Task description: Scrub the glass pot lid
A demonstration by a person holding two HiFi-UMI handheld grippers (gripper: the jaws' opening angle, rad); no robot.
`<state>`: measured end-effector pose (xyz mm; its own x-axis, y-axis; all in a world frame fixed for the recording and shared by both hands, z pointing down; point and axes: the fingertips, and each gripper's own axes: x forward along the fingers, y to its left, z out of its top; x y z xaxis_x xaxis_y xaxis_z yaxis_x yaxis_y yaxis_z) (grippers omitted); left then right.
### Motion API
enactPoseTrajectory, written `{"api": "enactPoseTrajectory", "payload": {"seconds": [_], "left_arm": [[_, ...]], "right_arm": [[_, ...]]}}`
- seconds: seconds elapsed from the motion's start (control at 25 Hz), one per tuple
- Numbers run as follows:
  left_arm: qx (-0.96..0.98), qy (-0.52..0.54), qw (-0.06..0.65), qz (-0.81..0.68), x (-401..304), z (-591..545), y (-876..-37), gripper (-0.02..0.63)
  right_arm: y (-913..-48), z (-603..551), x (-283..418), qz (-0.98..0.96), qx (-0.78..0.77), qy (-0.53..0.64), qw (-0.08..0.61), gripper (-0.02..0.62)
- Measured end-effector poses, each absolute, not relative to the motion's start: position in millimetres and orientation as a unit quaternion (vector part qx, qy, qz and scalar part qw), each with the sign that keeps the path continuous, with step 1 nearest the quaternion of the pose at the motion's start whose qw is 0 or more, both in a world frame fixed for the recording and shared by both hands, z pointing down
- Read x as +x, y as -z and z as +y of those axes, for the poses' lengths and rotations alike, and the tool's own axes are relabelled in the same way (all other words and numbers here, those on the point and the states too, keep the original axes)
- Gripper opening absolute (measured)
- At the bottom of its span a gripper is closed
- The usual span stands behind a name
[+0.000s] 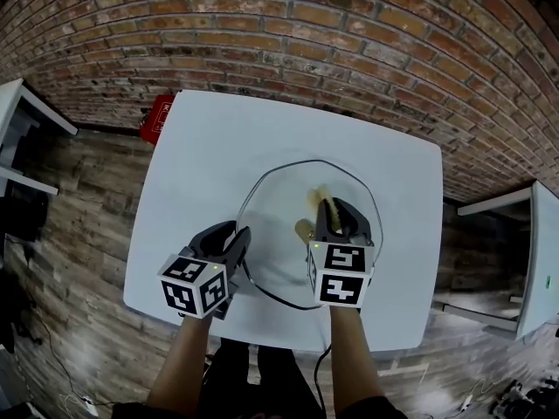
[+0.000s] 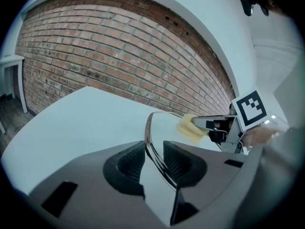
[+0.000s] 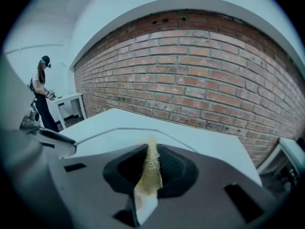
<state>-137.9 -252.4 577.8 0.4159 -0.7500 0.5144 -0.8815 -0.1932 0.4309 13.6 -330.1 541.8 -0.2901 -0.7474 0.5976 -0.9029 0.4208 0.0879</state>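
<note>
The glass pot lid [image 1: 279, 177] with a metal rim lies on the white table [image 1: 210, 155]. My left gripper [image 1: 240, 238] grips the lid's near-left rim; in the left gripper view the rim [image 2: 148, 128] runs between the pads of this gripper [image 2: 153, 159]. My right gripper [image 1: 341, 209] is over the lid's right half, shut on a yellow sponge [image 1: 316, 201]. The sponge [image 3: 151, 171] stands pinched between the pads in the right gripper view, with the lid's rim [image 3: 124, 129] beyond it. From the left gripper view the sponge [image 2: 189, 128] touches the glass.
A brick wall [image 1: 349, 51] runs behind the table. A red object [image 1: 157, 119] sits on the wooden floor at the table's far left corner. Other white tables stand at the left [image 1: 26, 120] and right [image 1: 524, 234]. A person [image 3: 42, 94] stands far off.
</note>
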Motion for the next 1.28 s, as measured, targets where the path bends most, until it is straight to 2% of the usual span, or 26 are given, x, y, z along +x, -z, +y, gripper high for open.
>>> {"api": "enactPoseTrajectory", "payload": {"seconds": [0.24, 0.44, 0.56, 0.72, 0.88, 1.04, 1.28], "left_arm": [[0.766, -0.095, 0.346, -0.534, -137.2, -254.6, -577.7, 0.124], [0.766, -0.094, 0.347, -0.533, -136.5, -256.2, -577.4, 0.123], [0.767, -0.094, 0.348, -0.531, -135.4, -255.1, -577.5, 0.123], [0.764, -0.094, 0.351, -0.533, -137.3, -252.0, -578.2, 0.123], [0.763, -0.093, 0.353, -0.533, -135.3, -251.8, -576.6, 0.123], [0.763, -0.093, 0.352, -0.534, -136.3, -251.9, -576.9, 0.123], [0.763, -0.093, 0.352, -0.534, -137.8, -253.0, -577.4, 0.123]], "right_arm": [[-539.3, -338.7, 81.2, -0.752, 0.569, -0.123, 0.31, 0.058], [-527.0, -339.1, 100.0, -0.742, 0.586, -0.112, 0.308, 0.058], [-497.8, -329.9, 69.7, -0.774, 0.565, -0.099, 0.269, 0.058], [-479.5, -297.8, -20.9, -0.845, 0.469, -0.102, 0.234, 0.058], [-498.6, -267.6, -74.3, -0.874, 0.393, -0.123, 0.257, 0.058], [-519.8, -256.9, -84.8, -0.874, 0.37, -0.138, 0.283, 0.058], [-545.1, -263.7, -58.8, -0.851, 0.388, -0.144, 0.323, 0.058]]}}
